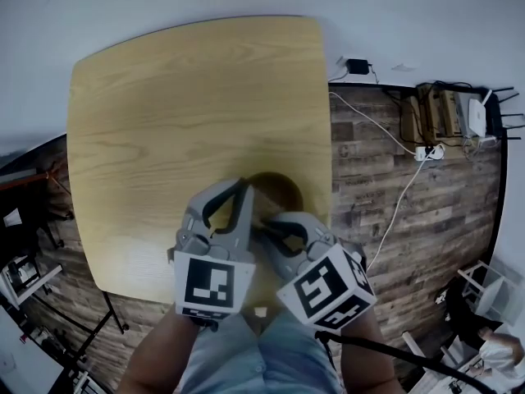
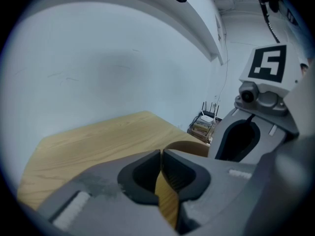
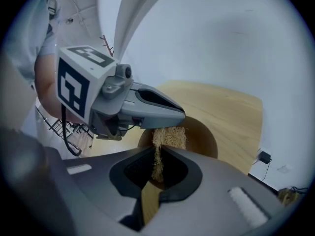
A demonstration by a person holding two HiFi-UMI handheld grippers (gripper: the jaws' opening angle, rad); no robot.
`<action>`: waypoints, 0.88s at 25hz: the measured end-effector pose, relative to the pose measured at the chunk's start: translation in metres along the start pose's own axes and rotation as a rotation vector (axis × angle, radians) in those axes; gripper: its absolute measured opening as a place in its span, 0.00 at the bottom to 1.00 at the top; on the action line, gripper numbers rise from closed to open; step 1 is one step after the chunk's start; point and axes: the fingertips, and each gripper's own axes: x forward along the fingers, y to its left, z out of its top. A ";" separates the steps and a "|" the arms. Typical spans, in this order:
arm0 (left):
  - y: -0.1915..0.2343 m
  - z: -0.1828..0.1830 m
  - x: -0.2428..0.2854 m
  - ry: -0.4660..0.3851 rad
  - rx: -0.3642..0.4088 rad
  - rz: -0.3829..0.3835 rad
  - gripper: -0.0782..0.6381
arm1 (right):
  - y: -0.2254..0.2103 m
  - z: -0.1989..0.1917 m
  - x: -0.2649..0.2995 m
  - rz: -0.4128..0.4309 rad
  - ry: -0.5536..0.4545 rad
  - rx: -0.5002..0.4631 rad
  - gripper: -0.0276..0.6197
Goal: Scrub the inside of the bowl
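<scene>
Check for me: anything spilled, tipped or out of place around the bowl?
Nothing stands out. The brown bowl sits upright on the wooden table, with no spill around it. The right tool pinches a fibrous scrub pad at the bowl's mouth; the left tool is shut near its rim.

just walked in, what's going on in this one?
A person works two handheld grippers over a wooden bowl near the front edge of a table. The right gripper is shut on a straw-coloured fibrous scrubber, poised at the bowl's opening. The left gripper has its jaws together right at the bowl's rim; whether they pinch it isn't clear.
</scene>
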 end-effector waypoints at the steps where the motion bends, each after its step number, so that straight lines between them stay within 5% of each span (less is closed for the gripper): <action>1: -0.001 -0.001 0.000 0.001 -0.008 -0.003 0.16 | 0.001 -0.001 -0.002 0.004 0.006 -0.007 0.08; 10: -0.008 0.002 -0.001 -0.008 0.049 -0.029 0.16 | 0.013 -0.006 -0.023 -0.009 0.027 -0.051 0.08; 22: 0.003 -0.003 0.001 -0.027 -0.016 0.038 0.16 | 0.035 -0.015 -0.053 -0.018 -0.014 -0.085 0.08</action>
